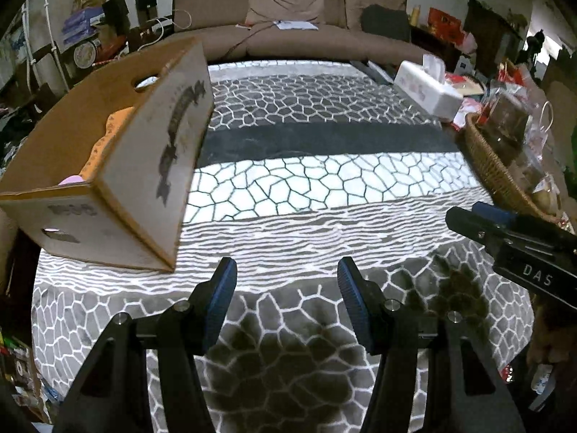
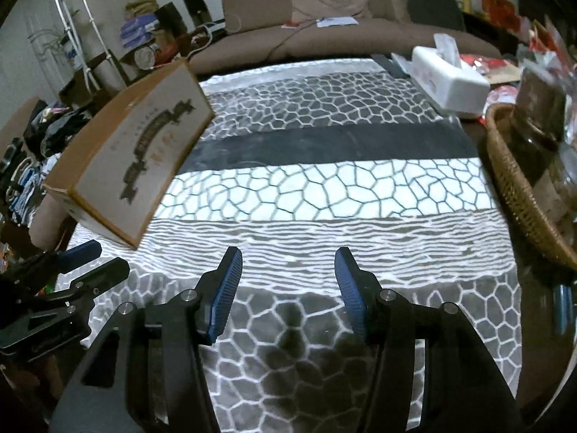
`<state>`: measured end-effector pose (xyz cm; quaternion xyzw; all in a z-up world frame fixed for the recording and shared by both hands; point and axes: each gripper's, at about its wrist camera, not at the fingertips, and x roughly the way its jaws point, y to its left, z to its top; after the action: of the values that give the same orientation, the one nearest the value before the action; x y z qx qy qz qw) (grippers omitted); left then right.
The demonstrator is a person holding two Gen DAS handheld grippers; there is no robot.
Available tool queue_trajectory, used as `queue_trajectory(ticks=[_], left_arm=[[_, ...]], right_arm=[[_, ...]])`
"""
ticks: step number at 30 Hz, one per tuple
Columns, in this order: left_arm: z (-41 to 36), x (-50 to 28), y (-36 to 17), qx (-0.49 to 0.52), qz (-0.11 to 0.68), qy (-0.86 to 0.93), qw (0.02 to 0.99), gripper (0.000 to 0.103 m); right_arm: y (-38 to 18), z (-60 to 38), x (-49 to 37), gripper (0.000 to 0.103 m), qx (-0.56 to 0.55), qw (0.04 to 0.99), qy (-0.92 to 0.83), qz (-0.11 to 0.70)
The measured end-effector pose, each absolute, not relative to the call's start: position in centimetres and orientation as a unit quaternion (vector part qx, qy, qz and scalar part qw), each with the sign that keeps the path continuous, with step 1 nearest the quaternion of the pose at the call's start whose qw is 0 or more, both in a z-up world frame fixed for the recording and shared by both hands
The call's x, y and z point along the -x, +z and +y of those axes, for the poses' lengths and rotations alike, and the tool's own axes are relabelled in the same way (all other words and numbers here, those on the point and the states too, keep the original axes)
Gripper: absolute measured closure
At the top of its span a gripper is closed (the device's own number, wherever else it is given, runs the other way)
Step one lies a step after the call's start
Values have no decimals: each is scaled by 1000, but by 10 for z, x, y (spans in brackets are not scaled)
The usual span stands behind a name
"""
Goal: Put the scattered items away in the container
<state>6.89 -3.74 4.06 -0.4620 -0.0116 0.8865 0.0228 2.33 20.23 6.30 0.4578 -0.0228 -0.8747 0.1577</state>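
An open cardboard box stands on the left of the patterned grey and white cloth. Inside it an orange item and a pink item show. The box also shows in the right wrist view, where its inside is hidden. My left gripper is open and empty, low over the cloth, right of the box's near corner. My right gripper is open and empty over the cloth's near middle. Each gripper shows at the edge of the other's view: the right one and the left one.
A white tissue box sits at the far right. A wicker basket with jars and bags stands on the right edge. A brown sofa is behind the table. Clutter fills the left and right sides of the room.
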Motion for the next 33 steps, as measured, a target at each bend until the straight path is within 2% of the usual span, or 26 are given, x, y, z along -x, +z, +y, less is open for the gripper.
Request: queue_trajectory(ticks=[14,23,33], left_arm=[[-26,-8,6,464,-7,886,-4,45],[-27,31,-14,463,19,886,-13,45],[-41,68,-43,470,1,882,-31,45]], right_arm=[[28,216,24,52,-454,100,-885,-11],[9,210,62,52,-448,92,-889,2],[-25,192,96,52,-463,93,-881,0]])
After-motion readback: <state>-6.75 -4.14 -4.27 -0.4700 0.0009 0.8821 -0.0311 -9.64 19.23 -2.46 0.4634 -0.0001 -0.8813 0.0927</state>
